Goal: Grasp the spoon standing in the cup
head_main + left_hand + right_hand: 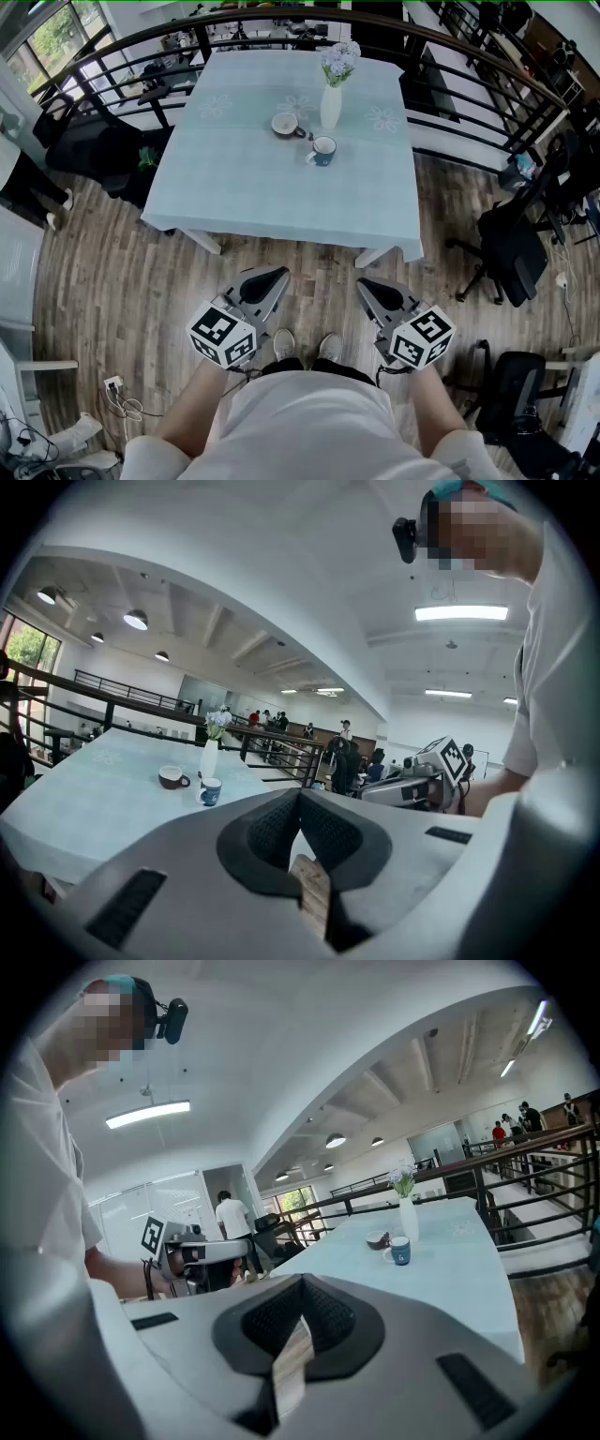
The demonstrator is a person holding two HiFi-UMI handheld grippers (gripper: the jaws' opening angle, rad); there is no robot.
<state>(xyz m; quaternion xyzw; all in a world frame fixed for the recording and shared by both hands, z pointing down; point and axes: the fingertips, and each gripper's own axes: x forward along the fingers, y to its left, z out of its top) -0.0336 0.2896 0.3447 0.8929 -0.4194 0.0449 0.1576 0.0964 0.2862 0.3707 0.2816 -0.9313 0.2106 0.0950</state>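
Note:
A blue cup [323, 150] with a white inside stands on the pale blue tablecloth [244, 187], near the table's far middle. Close behind it are a brown cup [284, 124] and a white vase [331, 105] with pale flowers. From this distance I cannot make out a spoon in either cup. My left gripper [278, 275] and right gripper [364, 283] are held side by side at waist height over the wooden floor, short of the table's near edge. Both are shut with nothing between the jaws. In the gripper views the blue cup [211, 791] [400, 1252] is small and far off.
A dark curved railing [112, 56] runs behind the table and down both sides. A black office chair [511, 248] stands to the table's right, and another black chair [94, 145] to its left. Cables and a plug strip [120, 396] lie on the floor at the lower left. People stand in the far background.

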